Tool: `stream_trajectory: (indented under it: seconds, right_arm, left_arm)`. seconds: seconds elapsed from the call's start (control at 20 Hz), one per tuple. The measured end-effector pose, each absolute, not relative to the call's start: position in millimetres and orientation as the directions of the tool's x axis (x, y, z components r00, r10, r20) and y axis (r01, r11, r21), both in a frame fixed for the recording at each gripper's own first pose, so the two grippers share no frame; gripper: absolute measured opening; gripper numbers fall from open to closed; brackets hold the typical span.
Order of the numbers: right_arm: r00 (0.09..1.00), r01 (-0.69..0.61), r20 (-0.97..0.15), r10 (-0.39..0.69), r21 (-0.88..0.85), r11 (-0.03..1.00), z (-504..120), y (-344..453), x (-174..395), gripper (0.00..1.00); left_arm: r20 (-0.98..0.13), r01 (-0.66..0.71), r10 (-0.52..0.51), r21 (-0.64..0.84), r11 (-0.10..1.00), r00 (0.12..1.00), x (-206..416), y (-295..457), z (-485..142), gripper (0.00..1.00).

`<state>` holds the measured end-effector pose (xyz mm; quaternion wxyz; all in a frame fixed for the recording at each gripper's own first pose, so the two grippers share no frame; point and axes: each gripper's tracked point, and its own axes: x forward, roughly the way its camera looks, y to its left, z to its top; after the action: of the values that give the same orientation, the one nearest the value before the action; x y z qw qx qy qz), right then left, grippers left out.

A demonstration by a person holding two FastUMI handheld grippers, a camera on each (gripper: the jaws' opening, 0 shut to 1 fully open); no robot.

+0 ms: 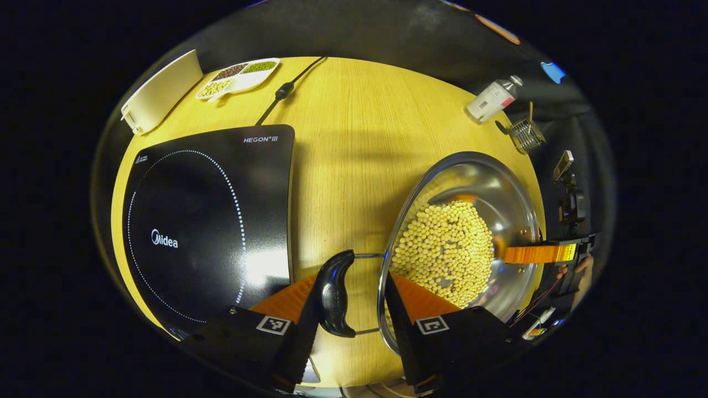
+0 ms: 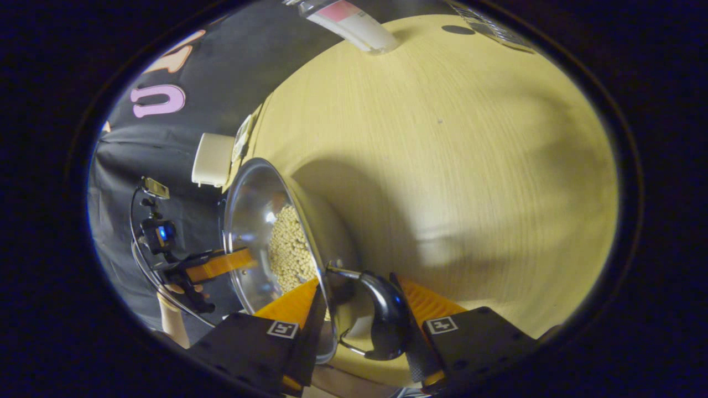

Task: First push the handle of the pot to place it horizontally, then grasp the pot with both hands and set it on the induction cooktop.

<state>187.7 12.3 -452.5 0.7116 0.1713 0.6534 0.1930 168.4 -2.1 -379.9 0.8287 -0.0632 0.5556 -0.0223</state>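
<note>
Your left gripper straddles the pot's near rim and its black handle: one finger sits outside the handle at 7 o'clock, the other lies over the rim on the pot's inner side at 5 o'clock. Jaws stand apart around handle and rim; you cannot tell from the left gripper view whether both pads press.

Your right gripper does the same at the opposite handle: one finger inside the pot wall at 7 o'clock, one outside the handle at 5 o'clock. Contact on both sides cannot be confirmed.

Pot: steel, on the wooden table, at 3 to 4 o'clock in the left gripper view. Its bottom holds a layer of pale round beans.

Induction cooktop: black, at 9 o'clock, beside the pot and not touching it, with bare table between.

Other containers in the left gripper view:
- divided white dish at 11 o'clock, three compartments with dark, green and pale grains;
- white bottle lying on its side at 1 o'clock;
- small wire basket just below it;
- white box at 10 o'clock.
</note>
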Motion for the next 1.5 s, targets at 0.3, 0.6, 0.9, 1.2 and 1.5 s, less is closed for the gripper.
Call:
stream_trajectory:
  seconds: [0.3,0.6,0.9,1.2,1.5]
  right_arm:
    - [0.072,-0.028,-0.849,0.524,0.523,0.852,-450.7,8.6,189.1,0.48]
    - [0.042,-0.001,-0.874,0.483,0.484,0.875,-446.8,5.6,179.8,0.54]
    - [0.053,0.006,-0.881,0.471,0.472,0.882,-413.3,1.4,152.0,0.48]
    - [0.047,-0.003,-0.882,0.469,0.469,0.883,-390.3,20.5,113.4,0.49]
    - [0.085,-0.015,-0.885,0.458,0.459,0.888,-377.2,76.2,102.6,0.54]
  left_arm:
    - [-0.937,-0.085,-0.109,-0.145,0.986,0.331,165.1,-3.3,-382.6,0.61]
    - [-0.949,-0.086,-0.104,-0.135,0.987,0.298,152.8,-8.7,-377.4,0.60]
    - [-0.953,-0.069,-0.126,-0.150,0.986,0.275,114.2,-24.2,-347.6,0.60]
    - [-0.950,-0.045,-0.125,-0.144,0.989,0.286,88.0,-4.9,-322.2,0.58]
    - [-0.935,-0.033,-0.116,-0.135,0.990,0.335,79.8,47.9,-298.8,0.58]
